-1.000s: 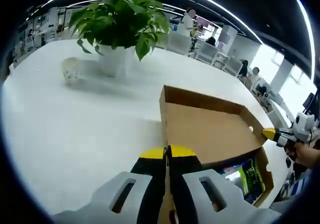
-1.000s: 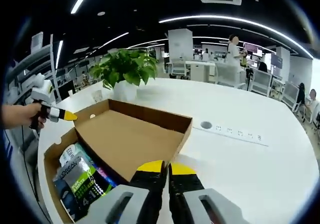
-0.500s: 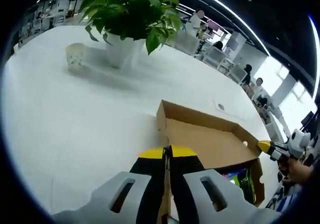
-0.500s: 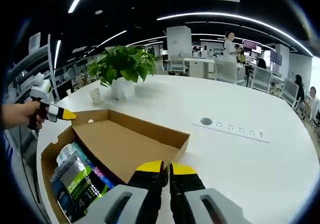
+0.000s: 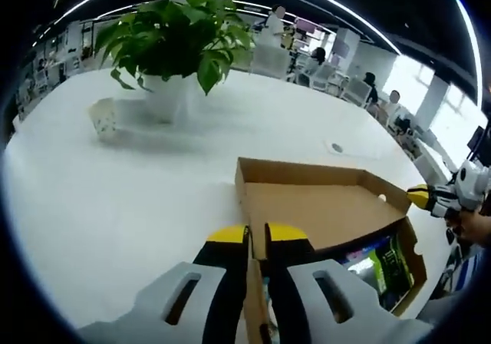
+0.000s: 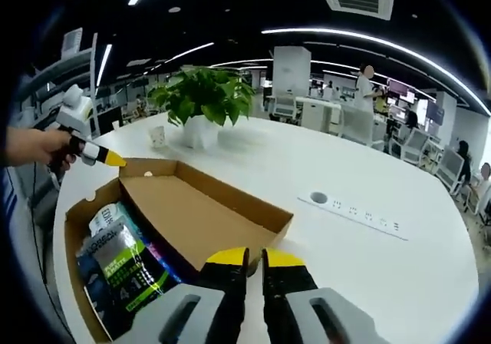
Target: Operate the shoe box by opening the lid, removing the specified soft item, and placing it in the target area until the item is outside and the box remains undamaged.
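Two containers matter on the white table [image 6: 399, 267]: a cardboard shoe box [image 6: 84, 229] at its near edge and a white plant pot [image 6: 201, 133] farther in. Seen from the right gripper view, the left gripper [image 6: 103, 157] hovers at the box's far corner, whether gripping I cannot tell. Inside the box lie soft printed packets [image 6: 115, 263], dark with green lettering. Its lid [image 6: 207, 217] tilts up, half covering them. The right gripper [image 6: 245, 258] has its jaws nearly together at the lid's edge.

In the left gripper view, a small cup [image 5: 102, 116] stands beside the pot.
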Tool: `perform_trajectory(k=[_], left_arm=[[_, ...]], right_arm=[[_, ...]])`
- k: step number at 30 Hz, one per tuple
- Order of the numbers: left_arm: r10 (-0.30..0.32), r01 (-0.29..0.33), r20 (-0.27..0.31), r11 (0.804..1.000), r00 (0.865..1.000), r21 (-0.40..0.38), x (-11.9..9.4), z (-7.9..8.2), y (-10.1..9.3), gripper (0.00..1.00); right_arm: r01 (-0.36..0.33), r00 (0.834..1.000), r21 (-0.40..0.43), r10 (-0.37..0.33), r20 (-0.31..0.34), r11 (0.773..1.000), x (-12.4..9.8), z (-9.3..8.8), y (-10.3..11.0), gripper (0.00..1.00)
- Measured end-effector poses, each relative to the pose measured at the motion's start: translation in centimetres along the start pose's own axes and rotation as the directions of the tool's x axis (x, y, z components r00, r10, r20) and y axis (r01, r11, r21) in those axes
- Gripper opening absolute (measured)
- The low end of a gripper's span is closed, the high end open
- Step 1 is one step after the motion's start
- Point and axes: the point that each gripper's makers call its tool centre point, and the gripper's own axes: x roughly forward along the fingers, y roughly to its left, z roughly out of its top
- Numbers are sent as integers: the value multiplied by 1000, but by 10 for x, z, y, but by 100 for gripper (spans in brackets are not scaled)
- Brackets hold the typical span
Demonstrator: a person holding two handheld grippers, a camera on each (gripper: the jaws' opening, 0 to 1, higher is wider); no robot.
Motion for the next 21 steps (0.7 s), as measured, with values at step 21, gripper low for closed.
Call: perform_trajectory(k=[21], left_arm=[[-46,45,0,979,999,200,-39,-16,-34,16]], right_arm=[[-189,982,-173,183,-52,967,-23,-13,51,8]])
